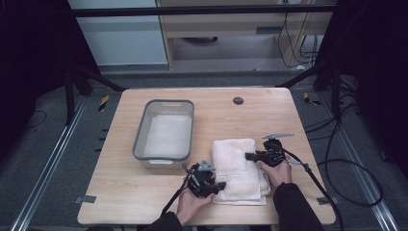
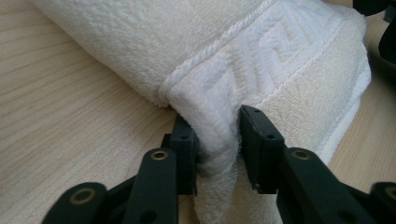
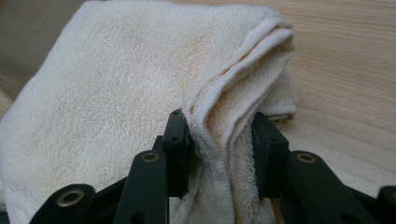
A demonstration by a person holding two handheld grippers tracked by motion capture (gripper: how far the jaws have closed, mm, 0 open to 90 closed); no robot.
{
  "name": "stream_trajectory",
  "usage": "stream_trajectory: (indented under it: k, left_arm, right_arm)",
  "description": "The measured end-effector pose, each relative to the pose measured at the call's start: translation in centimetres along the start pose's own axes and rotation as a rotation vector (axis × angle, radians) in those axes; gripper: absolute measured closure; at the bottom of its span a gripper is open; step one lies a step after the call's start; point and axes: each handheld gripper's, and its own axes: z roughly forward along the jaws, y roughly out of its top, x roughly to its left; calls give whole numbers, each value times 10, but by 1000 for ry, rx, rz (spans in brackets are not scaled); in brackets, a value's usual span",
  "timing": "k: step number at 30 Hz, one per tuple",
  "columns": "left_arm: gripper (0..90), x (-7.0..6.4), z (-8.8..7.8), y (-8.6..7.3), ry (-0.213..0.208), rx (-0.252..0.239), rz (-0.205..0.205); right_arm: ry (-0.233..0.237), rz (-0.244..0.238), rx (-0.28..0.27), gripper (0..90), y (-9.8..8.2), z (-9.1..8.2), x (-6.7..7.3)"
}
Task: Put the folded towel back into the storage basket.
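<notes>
Cream terry cloth, a folded towel (image 1: 239, 169), lies on the wooden counter (image 1: 125, 192) toward 5 o'clock from the counter's middle, just to the right of a grey tub (image 1: 164, 129) that sits at about 9 o'clock from that middle. Both claws are clamped on it. The left claw (image 1: 217, 186) bites the towel's near left corner; in the left gripper view its pads (image 2: 184, 140) pinch a bunched fold of the patterned hem (image 2: 280, 44), the cloth squeezed into a ridge between them. The right claw (image 1: 250, 156) comes in from 3 o'clock and grips the towel's right edge; in the right gripper view several stacked layers (image 3: 229, 126) stand pressed between its pads (image 3: 175, 140). Each hand (image 1: 190, 204) comes in from 6 o'clock, the right hand (image 1: 278, 172) beside the towel. A dark round cap (image 1: 238, 100) is set into the counter at 12 o'clock, well apart from the towel.
</notes>
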Motion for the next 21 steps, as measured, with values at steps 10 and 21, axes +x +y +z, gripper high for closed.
stream_trajectory:
  k: [10, 21]
  left_arm:
    - [761, -1, -7, 0, -14, -32, 9]
    - [762, -8, -29, 7, -29, -103, 41]
  right_arm:
    - [2, -19, -26, 664, 5, -13, 8]
    - [36, -32, -108, 666, 10, -39, 17]
